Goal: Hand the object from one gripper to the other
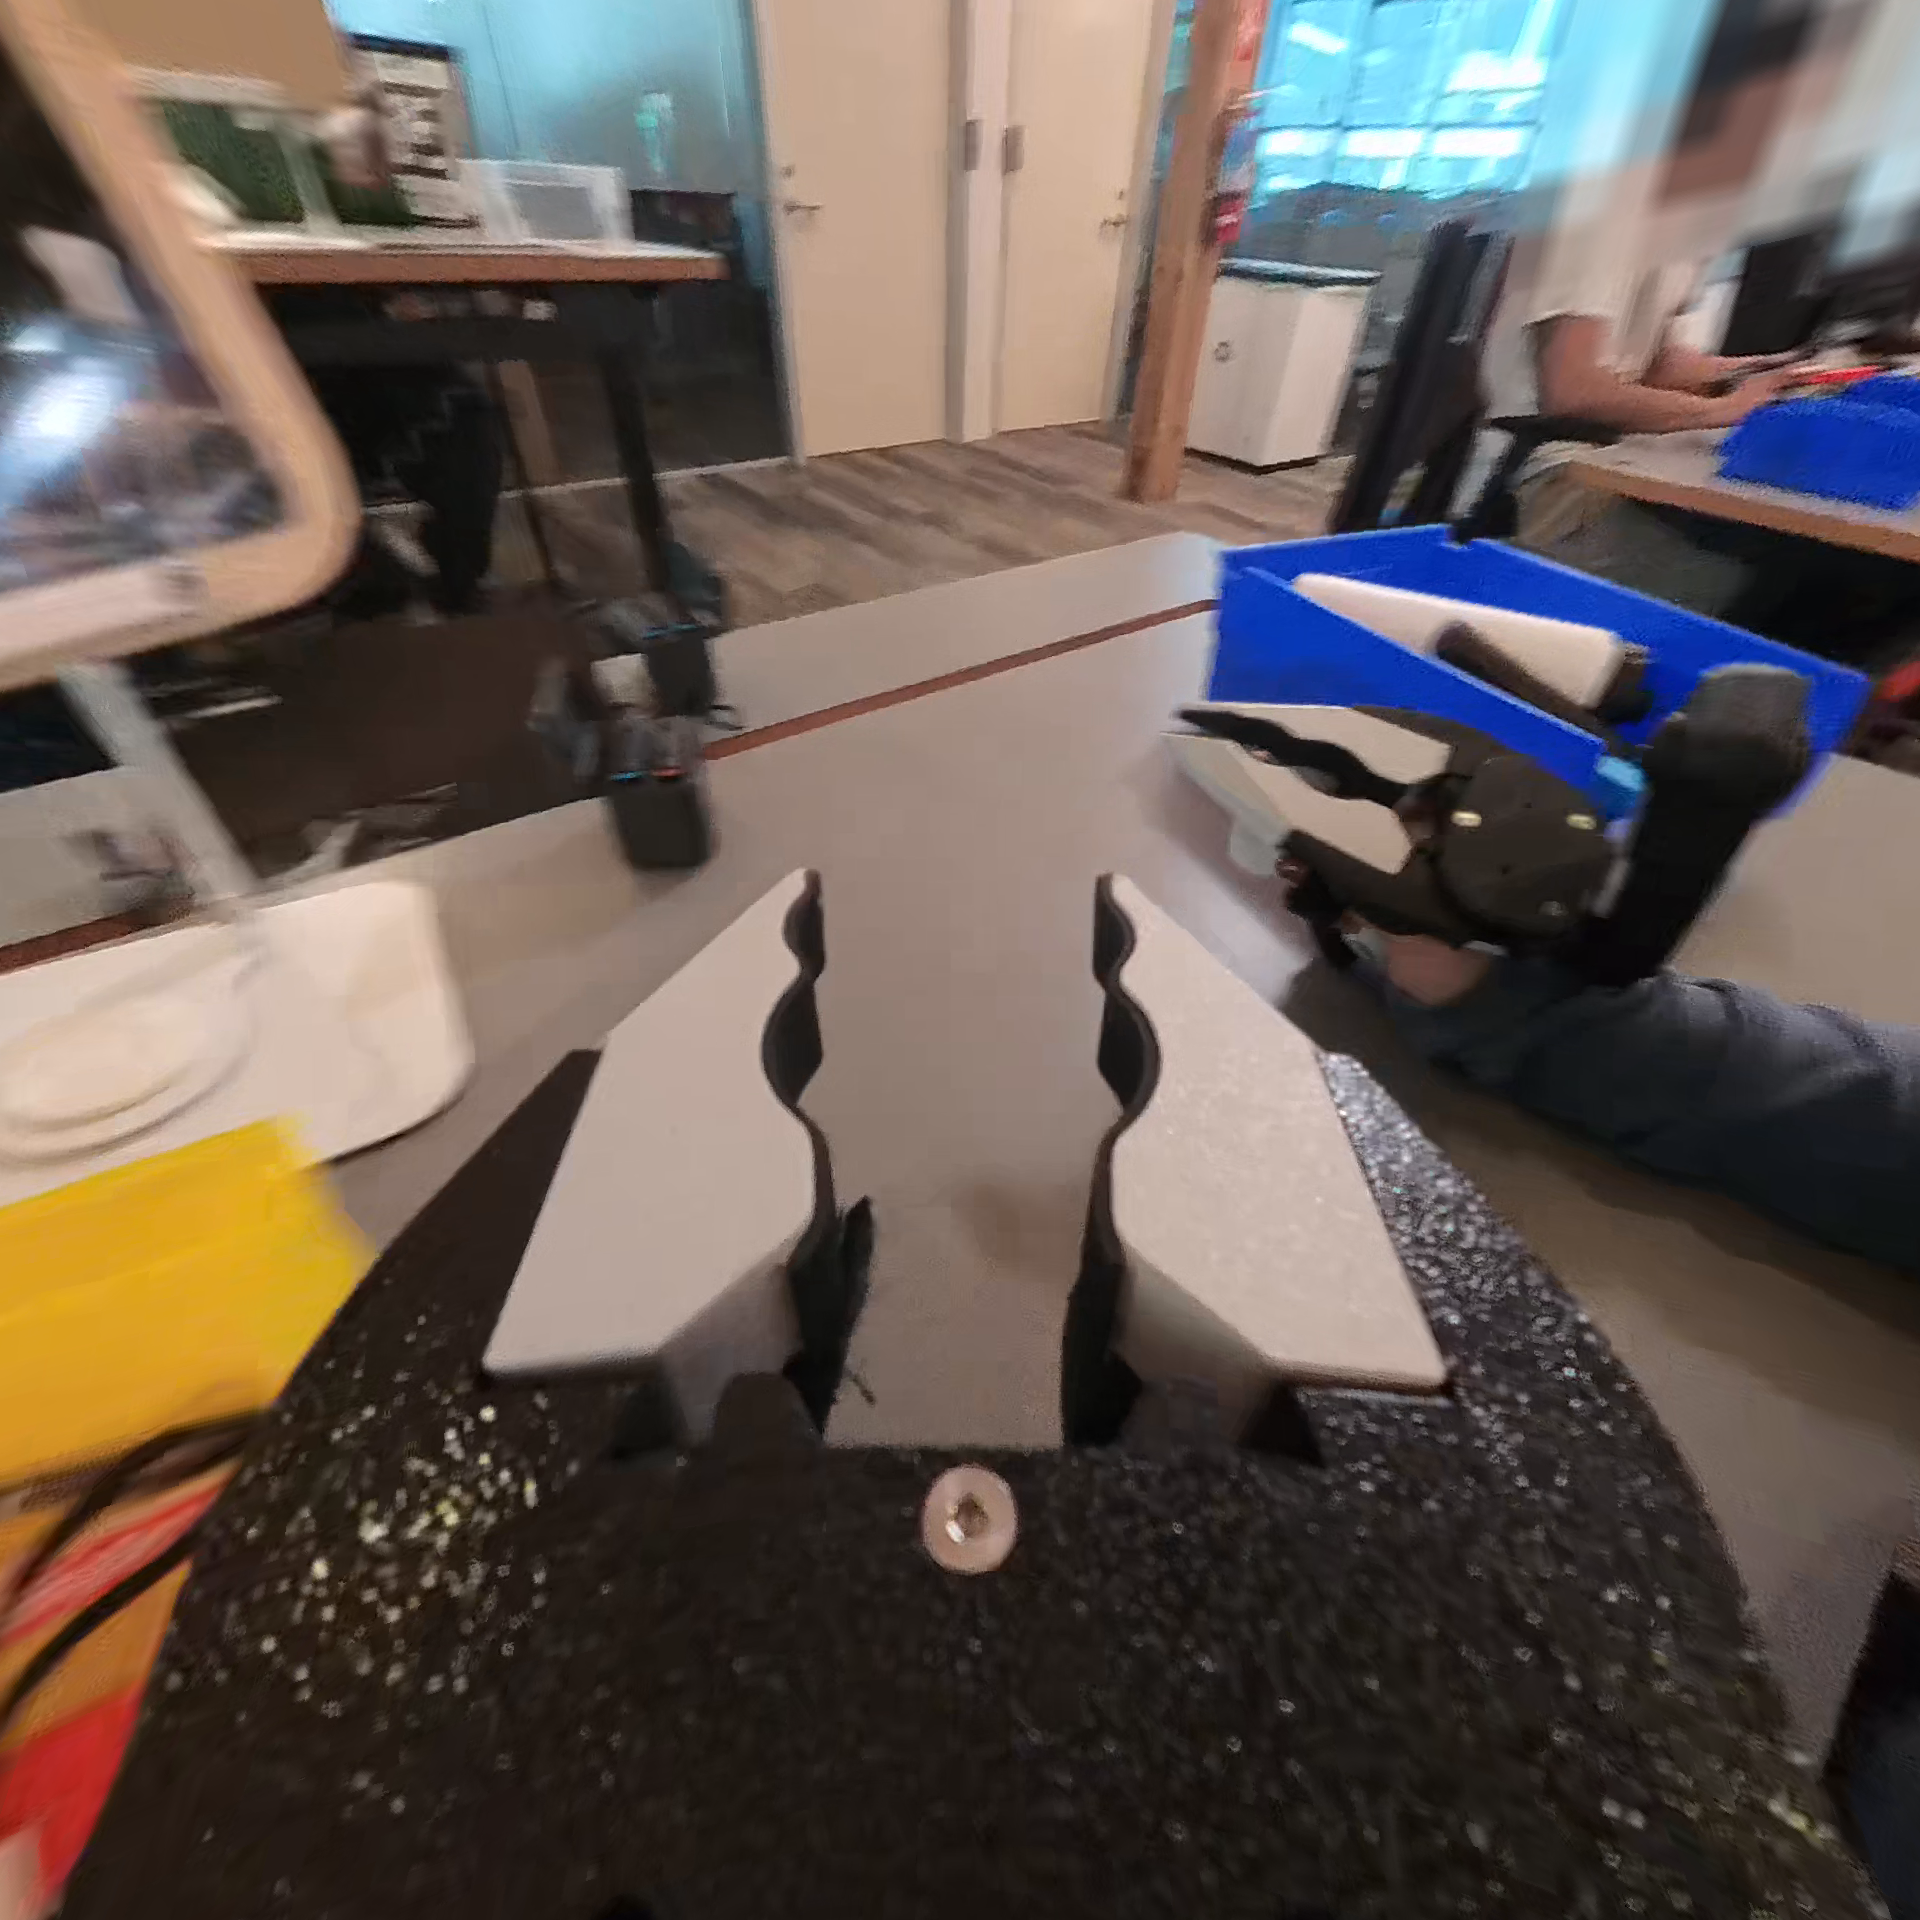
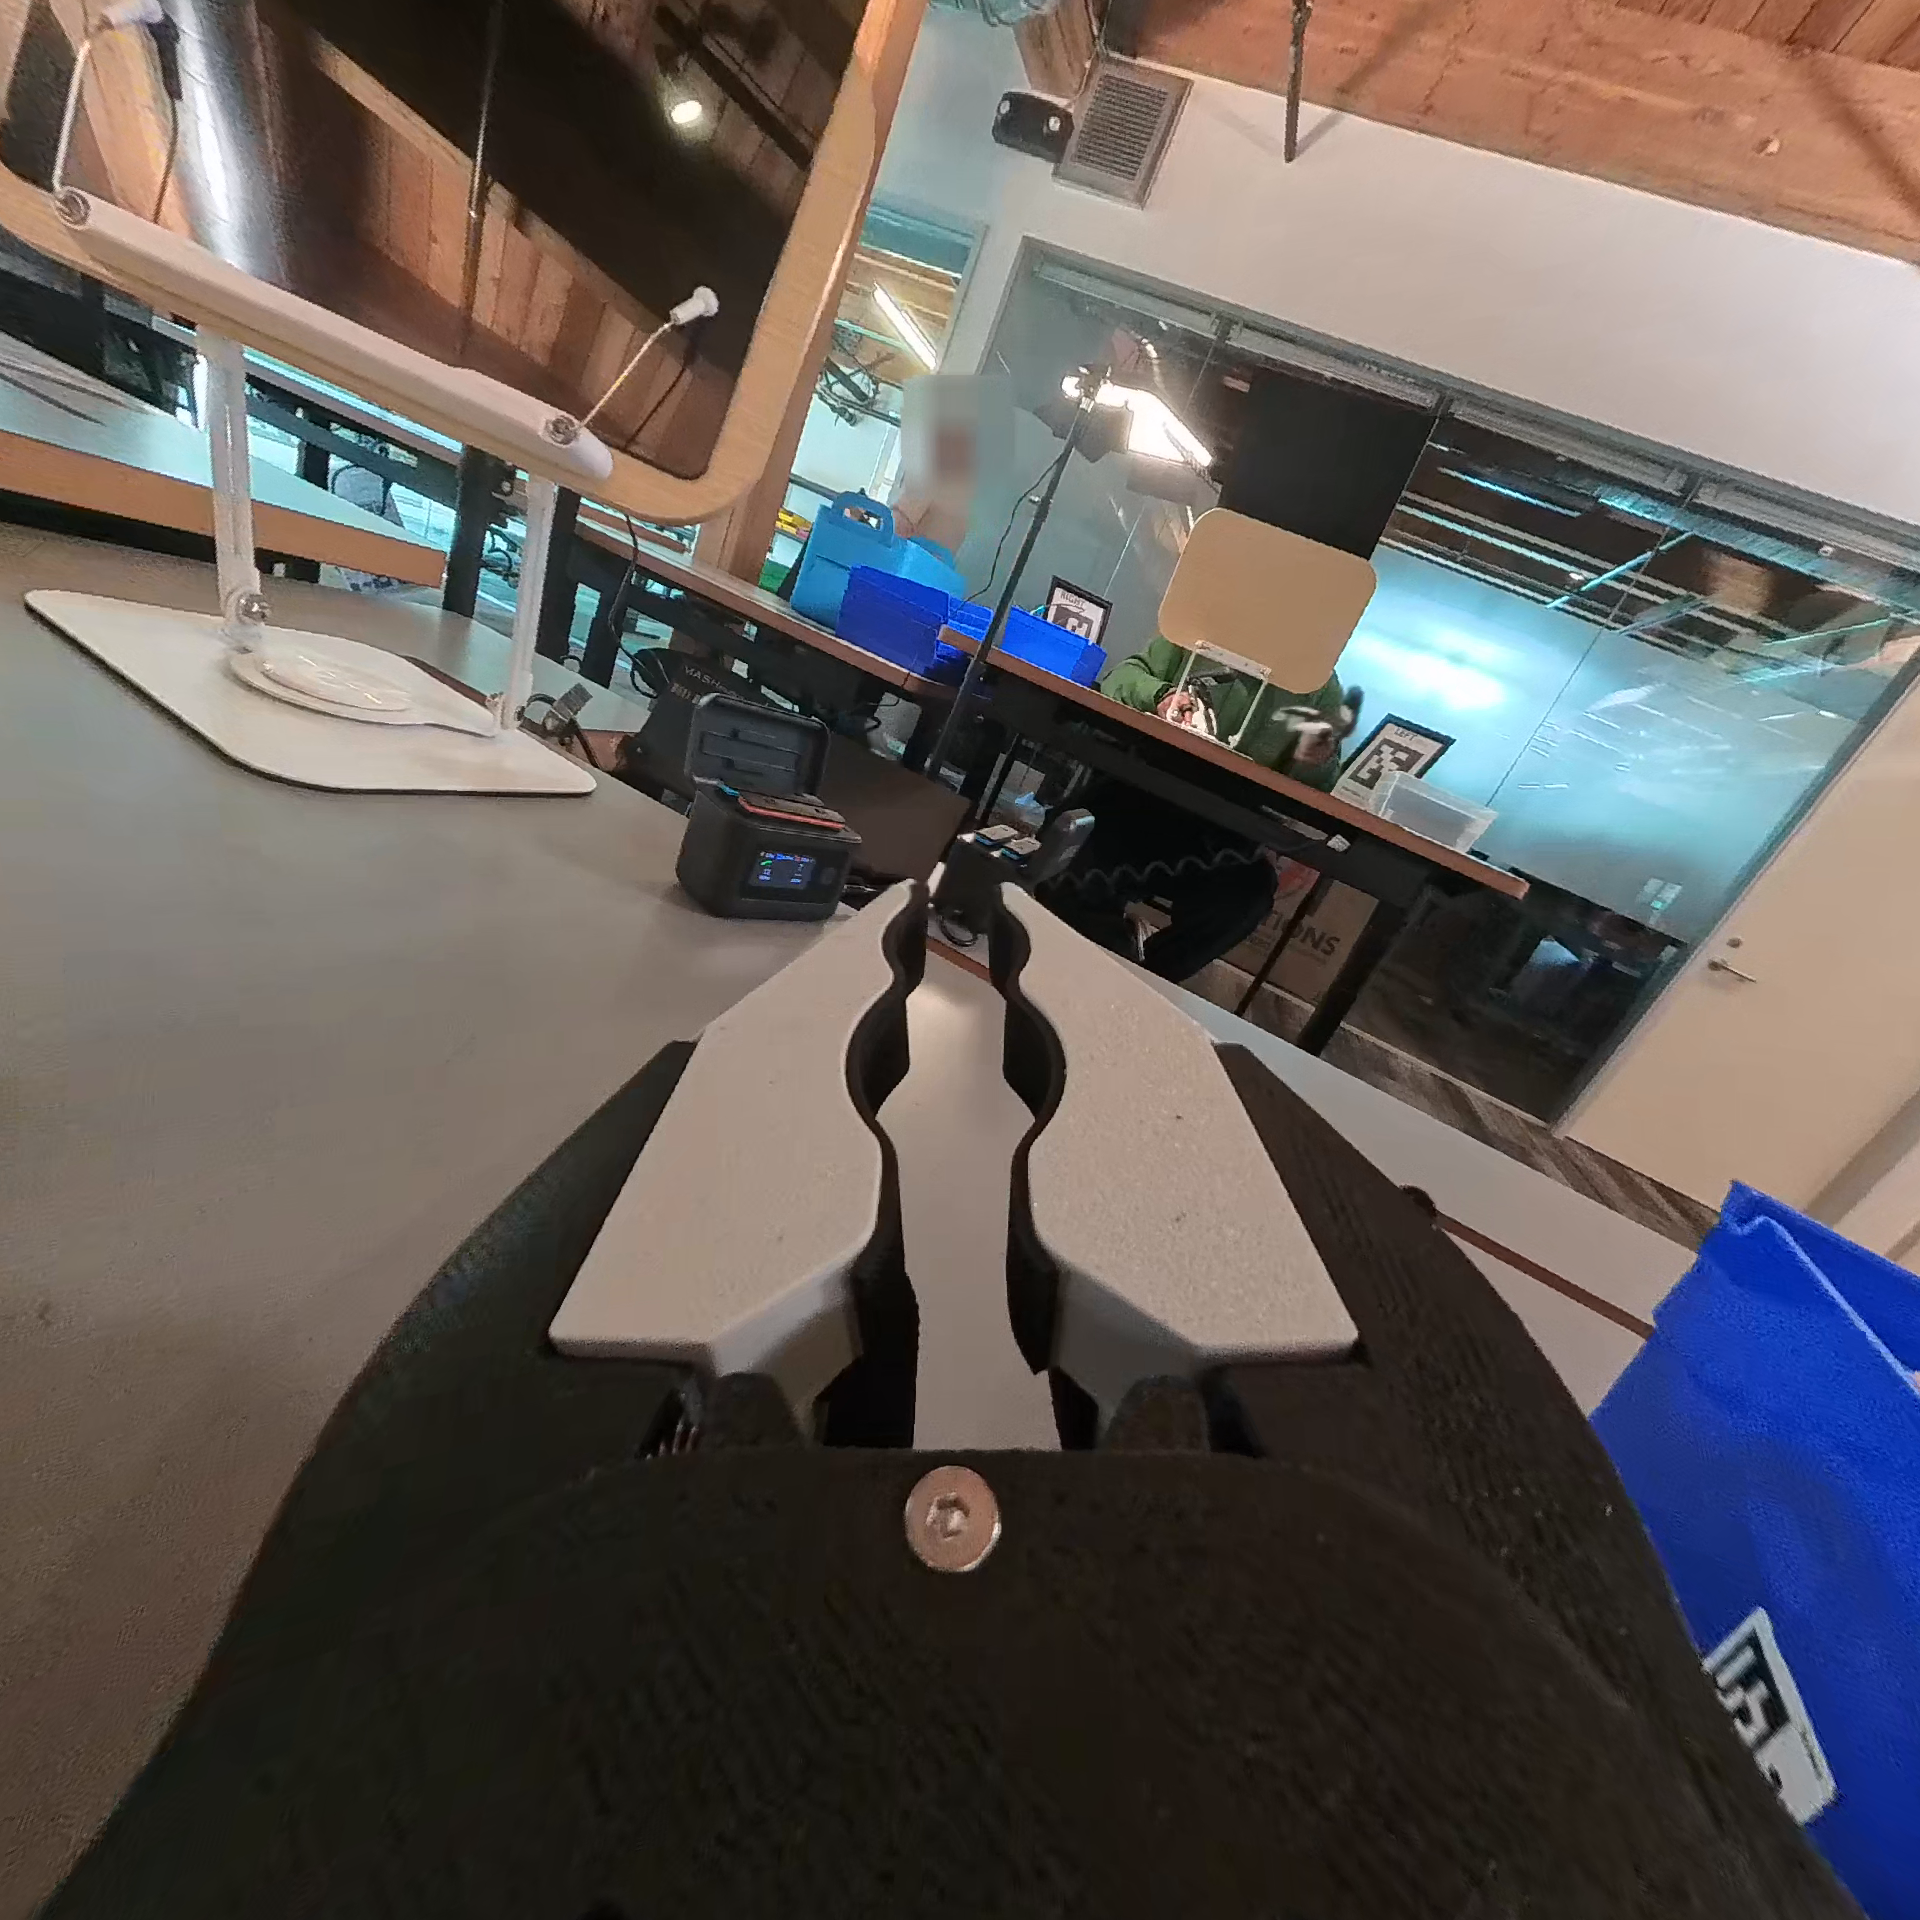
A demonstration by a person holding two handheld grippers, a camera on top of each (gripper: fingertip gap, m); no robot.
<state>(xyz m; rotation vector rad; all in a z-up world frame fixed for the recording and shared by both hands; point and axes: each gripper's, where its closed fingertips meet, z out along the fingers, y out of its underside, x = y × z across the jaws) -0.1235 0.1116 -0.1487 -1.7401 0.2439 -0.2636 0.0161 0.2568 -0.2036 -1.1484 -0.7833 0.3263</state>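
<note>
Both grippers point(image 1: 958, 894) point(image 2: 961, 899) empty-jawed, object unseen

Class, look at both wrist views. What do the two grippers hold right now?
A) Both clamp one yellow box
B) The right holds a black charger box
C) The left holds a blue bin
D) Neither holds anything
D: the left gripper stands wide open over bare table, and the right gripper shows only a narrow empty gap between its fingers.
</note>
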